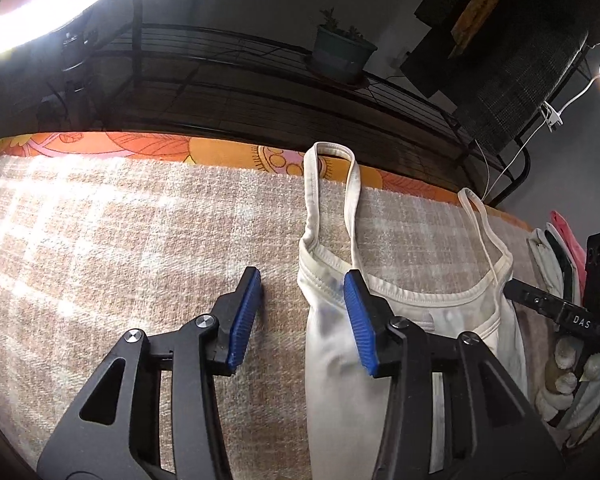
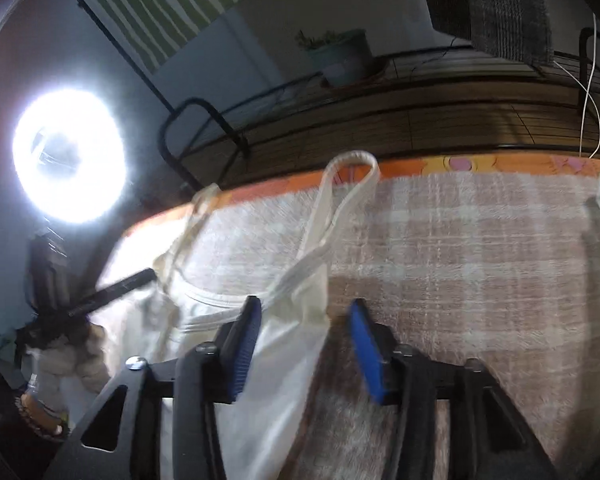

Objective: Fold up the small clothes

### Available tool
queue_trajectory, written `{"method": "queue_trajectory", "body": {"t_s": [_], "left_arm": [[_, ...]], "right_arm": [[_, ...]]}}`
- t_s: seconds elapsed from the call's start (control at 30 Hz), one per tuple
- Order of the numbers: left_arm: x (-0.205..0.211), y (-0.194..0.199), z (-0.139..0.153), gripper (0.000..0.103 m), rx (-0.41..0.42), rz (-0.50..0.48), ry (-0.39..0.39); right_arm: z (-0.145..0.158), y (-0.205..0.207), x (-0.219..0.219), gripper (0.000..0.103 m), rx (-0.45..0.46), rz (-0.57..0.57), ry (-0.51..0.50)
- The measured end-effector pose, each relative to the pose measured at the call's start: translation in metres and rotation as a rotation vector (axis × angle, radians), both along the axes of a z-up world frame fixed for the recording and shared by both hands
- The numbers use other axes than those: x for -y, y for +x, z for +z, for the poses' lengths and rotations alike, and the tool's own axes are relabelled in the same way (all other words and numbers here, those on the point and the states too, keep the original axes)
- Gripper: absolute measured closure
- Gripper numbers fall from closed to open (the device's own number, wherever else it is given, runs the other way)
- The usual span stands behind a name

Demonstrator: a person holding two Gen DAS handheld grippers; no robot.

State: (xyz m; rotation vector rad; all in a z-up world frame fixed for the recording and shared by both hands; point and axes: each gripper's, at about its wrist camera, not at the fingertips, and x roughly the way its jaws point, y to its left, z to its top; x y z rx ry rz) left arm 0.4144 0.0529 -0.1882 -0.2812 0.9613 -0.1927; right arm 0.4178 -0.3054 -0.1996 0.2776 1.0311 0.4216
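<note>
Both claws angled down, jaws apart, straddling camisole [image 1: 400, 320] edges.

— What covers the bed [image 1: 236, 148]?
— An orange flowered sheet, with a checked brown-and-white blanket [image 1: 100, 240] on top.
— And on the blanket?
— A white camisole [image 1: 412, 320], spread flat, straps towards the far edge.

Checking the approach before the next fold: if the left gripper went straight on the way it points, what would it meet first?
Probably the left edge of the white camisole, lying between the open left gripper fingers, with the checked blanket beneath; depth is uncertain.
</note>
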Motion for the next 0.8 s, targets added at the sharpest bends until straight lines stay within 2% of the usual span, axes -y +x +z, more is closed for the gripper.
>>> {"method": "queue_trajectory", "body": {"t_s": [0.07,0.1,0.13,0.17,0.43,0.8], "left_arm": [[0.006,0.004,-0.001,0.092,0.011,-0.007,0.055],[0.011,0.006,-0.002,0.095,0.015,-0.005,0.098],[0.012,0.007,-0.002,0.097,0.022,-0.006,0.104],[0.015,0.008,-0.002,0.098,0.024,-0.011,0.110],[0.005,-0.005,0.013,0.100,0.047,0.020,0.018],[0.002,-0.065,0.076,0.100,0.136,0.002,0.030]], "right_arm": [[-0.003,0.004,0.001,0.090,-0.001,-0.017,0.003],[-0.004,0.006,0.003,0.098,-0.013,-0.027,0.002],[-0.006,0.008,0.006,0.103,-0.022,-0.039,0.017],[-0.007,0.010,0.009,0.103,-0.029,-0.046,0.032],[0.016,-0.001,0.015,0.103,0.028,-0.054,0.067],[0.078,-0.050,0.009,0.103,0.119,-0.020,0.050]]}}
